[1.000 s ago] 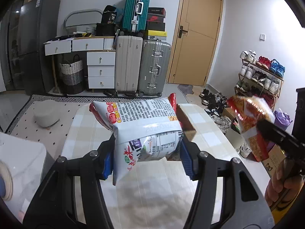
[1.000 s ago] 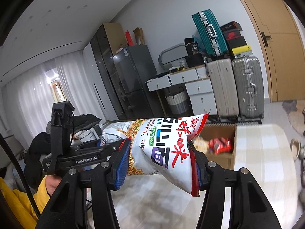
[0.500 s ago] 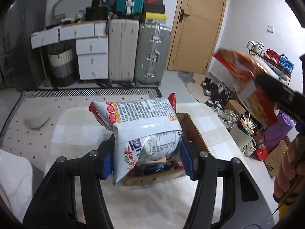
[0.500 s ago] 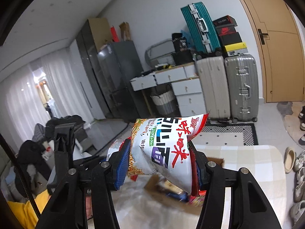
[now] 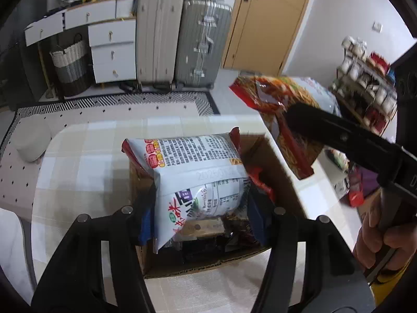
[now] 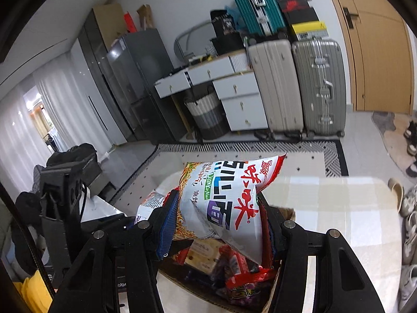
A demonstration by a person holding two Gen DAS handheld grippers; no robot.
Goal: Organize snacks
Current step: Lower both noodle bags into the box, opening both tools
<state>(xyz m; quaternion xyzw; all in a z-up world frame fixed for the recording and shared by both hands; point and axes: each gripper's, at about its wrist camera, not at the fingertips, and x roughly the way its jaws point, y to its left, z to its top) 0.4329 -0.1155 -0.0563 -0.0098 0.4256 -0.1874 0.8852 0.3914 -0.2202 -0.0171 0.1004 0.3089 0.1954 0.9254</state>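
The cardboard box (image 5: 276, 180) sits on the checked tablecloth (image 5: 86, 161) of the table, its top open, and it is already crowded with snacks: red wrappers (image 6: 245, 276), a tan packet (image 5: 203, 228) and some darker packs I cannot tell apart. My left tongs (image 5: 200, 206) are pinching a white noodle bag (image 5: 198, 172) by its lower part, both blue pads pressed into its sides, and the bag hangs right over the box opening with its printed back towards the camera. My right tongs (image 6: 219, 221) are pinching a second noodle bag (image 6: 229, 203), white with big red characters and a picture of fried noodles on it, and its bottom corner hangs just above the packs inside the box. In the left wrist view that same bag (image 5: 292, 120) shows to the right of the box, above its right edge, with my right hand (image 5: 378, 237) wrapped round the handle below it. In the right wrist view my left tongs (image 6: 156, 214) show at the left, near the right ones.

Beyond the table lies a patterned rug (image 5: 125, 104) on the floor. Against the far wall stand two suitcases (image 5: 182, 36), a white drawer unit (image 5: 112, 49) and a striped basket (image 5: 70, 65), and to their right is a wooden door (image 5: 268, 18). A shoe rack (image 5: 365, 83) stands at the right.
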